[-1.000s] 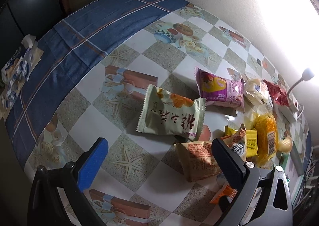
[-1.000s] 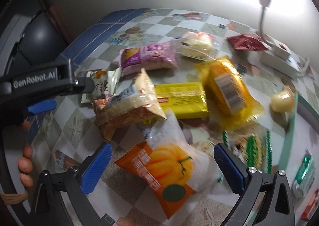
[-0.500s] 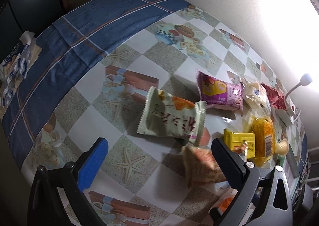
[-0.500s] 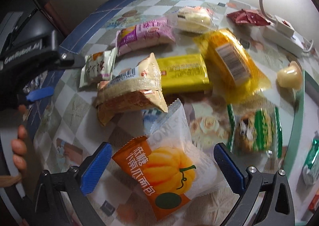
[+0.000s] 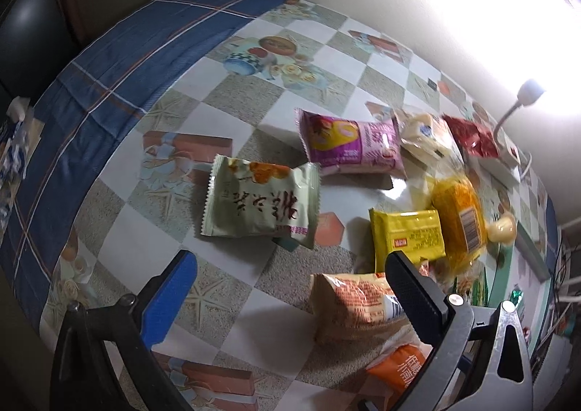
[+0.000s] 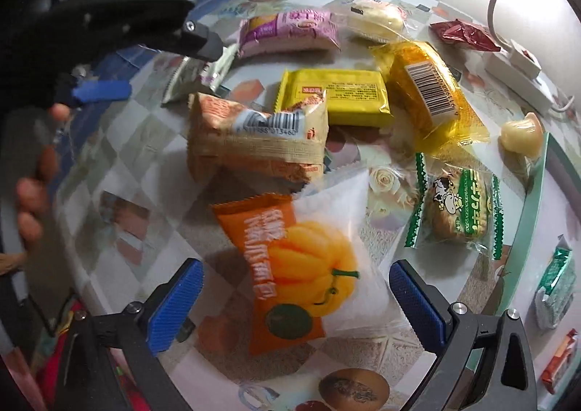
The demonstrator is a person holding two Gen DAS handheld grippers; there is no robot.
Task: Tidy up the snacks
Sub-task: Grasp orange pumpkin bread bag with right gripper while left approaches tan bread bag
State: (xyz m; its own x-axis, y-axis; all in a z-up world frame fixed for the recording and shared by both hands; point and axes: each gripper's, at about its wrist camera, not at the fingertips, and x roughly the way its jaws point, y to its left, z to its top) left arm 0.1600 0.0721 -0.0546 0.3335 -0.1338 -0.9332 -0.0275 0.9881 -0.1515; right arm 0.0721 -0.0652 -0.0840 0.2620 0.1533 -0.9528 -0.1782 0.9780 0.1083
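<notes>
Snacks are scattered over a table (image 5: 120, 200) covered with a checked, picture-printed cloth. Seen from the right wrist, an orange and white pumpkin packet (image 6: 301, 265) lies nearest, between the two blue-padded fingers of the right gripper (image 6: 294, 302), whose jaws are spread wide with nothing held. Just beyond it a tan wrapped cake (image 6: 254, 142) is seen, its corner overlapping a yellow packet (image 6: 337, 97). Beside that, a clear golden wrapper with a barcode (image 6: 428, 91) lies slanted, and a green-edged biscuit packet (image 6: 457, 211) sits to the right, apart from the rest. A small jelly cup (image 6: 521, 135) rests near a green rim at the table's right side. Farther back a pink packet (image 6: 290, 31), a pale bun in clear wrap (image 6: 377, 17) and a red packet (image 6: 461, 34) are lined along the wall, near a white power strip (image 6: 515, 69).

From the left wrist, a pale green packet with orange print (image 5: 261, 206) lies flat on the cloth, apart from the pink packet. The left gripper (image 5: 290, 287) is held above the table with its jaws spread and empty; its right finger hides part of the tan cake. A person's fingers (image 6: 31, 193) are seen at the left gripper's handle
</notes>
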